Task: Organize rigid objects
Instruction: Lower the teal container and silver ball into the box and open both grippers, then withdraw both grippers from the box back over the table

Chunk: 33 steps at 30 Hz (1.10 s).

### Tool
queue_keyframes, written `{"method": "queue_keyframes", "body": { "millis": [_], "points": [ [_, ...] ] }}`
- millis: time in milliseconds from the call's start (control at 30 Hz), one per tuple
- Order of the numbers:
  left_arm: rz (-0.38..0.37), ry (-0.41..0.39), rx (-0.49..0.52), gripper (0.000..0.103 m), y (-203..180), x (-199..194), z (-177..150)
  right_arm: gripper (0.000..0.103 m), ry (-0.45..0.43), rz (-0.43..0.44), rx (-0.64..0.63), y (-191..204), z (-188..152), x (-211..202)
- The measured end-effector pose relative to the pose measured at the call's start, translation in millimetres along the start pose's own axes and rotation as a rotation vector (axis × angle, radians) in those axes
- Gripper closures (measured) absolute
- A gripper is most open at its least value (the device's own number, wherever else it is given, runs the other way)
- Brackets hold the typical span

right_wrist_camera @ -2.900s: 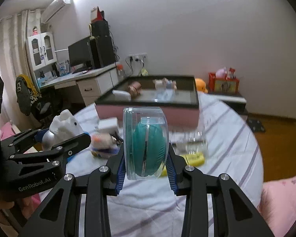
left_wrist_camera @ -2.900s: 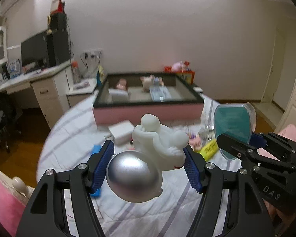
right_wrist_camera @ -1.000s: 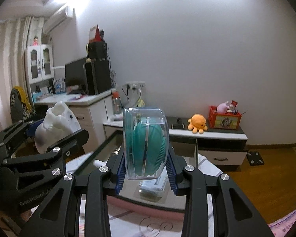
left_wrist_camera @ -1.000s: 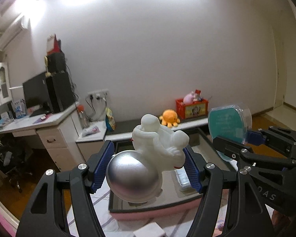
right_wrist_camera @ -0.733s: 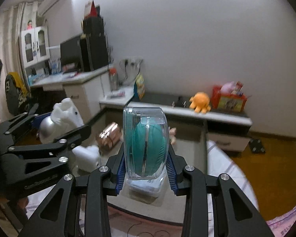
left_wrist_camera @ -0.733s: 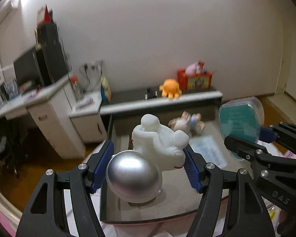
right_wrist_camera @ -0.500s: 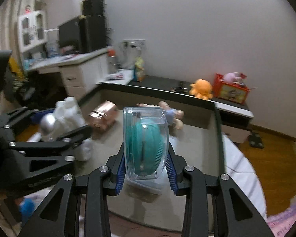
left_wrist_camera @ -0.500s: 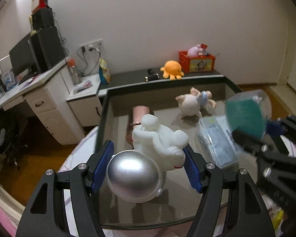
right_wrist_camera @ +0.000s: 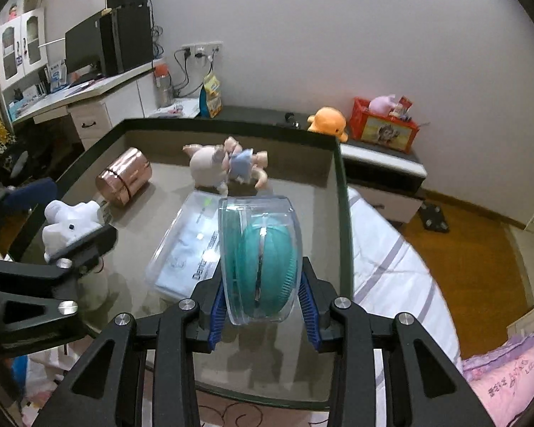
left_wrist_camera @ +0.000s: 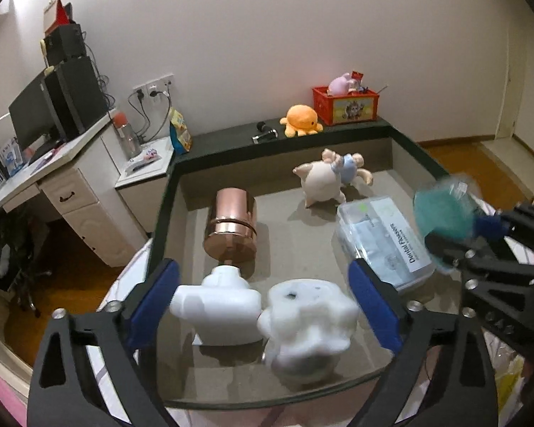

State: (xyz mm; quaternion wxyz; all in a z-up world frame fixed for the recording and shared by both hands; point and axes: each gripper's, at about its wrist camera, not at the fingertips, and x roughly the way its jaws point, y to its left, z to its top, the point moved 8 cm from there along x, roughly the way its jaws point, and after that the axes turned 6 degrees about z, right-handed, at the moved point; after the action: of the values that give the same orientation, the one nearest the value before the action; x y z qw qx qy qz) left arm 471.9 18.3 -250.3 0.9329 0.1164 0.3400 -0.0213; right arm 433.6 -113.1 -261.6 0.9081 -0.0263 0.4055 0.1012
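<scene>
Left gripper [left_wrist_camera: 263,302]: jaws just opened wide; white figurine [left_wrist_camera: 308,327] lies blurred between them in the box [left_wrist_camera: 160,220], pads clear.
Right gripper [right_wrist_camera: 263,302]: clamps teal case [right_wrist_camera: 261,259] above box.
Right view only: case's ribbed face.

My left gripper [left_wrist_camera: 263,302] carries matt black plastic arms, bright metal screws and ribbed blue pads. The white figurine [left_wrist_camera: 308,327] between them looks like smooth matt plastic, though blur makes this uncertain. The copper canister [left_wrist_camera: 231,226] is polished, mirror-glossy metal. My right gripper [right_wrist_camera: 263,309] grips a clear glossy plastic case [right_wrist_camera: 261,259] over a ribbed teal insert. The tray [left_wrist_camera: 295,224] floor is matt grey.
</scene>
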Motion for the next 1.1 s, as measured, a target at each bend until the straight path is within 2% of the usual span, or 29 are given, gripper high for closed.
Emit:
{"method": "queue_keyframes", "body": {
  "millis": [100, 267, 300, 433, 567, 733, 800, 833, 967, 1100],
  "points": [
    [0.006, -0.005, -0.012, 0.003, 6.5, -12.0, 1.2, 0.058, -0.002, -0.004, 0.009, -0.2, -1.6, -4.7],
    [0.005, -0.054, -0.053, 0.002, 20.6, -44.8, 1.3, 0.05, -0.055, 0.048, 0.046, 0.5, 5.4, -24.4],
    [0.004, -0.067, -0.065, 0.001, 23.7, -53.0, 1.2, 0.048, -0.077, 0.055, 0.051, 1.6, 7.4, -34.5],
    [0.002, -0.145, -0.115, 0.0, 37.1, -98.6, -0.3, 0.026, -0.185, 0.085, 0.047, 12.7, 13.5, -84.7],
    [0.03, -0.249, -0.159, 0.0, 49.3, -156.2, -9.6, 0.023, -0.304, 0.101, 0.02, 29.5, 11.8, -139.9],
    [0.064, -0.354, -0.203, 0.0, 58.7, -219.5, -25.8, 0.017, -0.45, 0.1, -0.019, 56.1, -10.6, -205.2],
    [0.087, -0.402, -0.212, 0.0, 61.3, -246.8, -33.7, 0.011, -0.488, 0.087, -0.027, 63.5, -20.3, -223.2],
    [0.095, -0.419, -0.213, 0.0, 62.2, -256.8, -35.6, 0.001, -0.511, 0.082, -0.032, 67.3, -25.8, -232.8],
    [0.074, -0.503, -0.233, 0.0, 58.7, -302.0, -54.3, 0.0, -0.57, 0.07, -0.046, 77.1, -46.9, -264.0],
    [0.058, -0.545, -0.222, 0.0, 49.2, -326.9, -69.6, 0.0, -0.612, 0.038, -0.034, 79.9, -68.4, -289.3]
  ]
}}
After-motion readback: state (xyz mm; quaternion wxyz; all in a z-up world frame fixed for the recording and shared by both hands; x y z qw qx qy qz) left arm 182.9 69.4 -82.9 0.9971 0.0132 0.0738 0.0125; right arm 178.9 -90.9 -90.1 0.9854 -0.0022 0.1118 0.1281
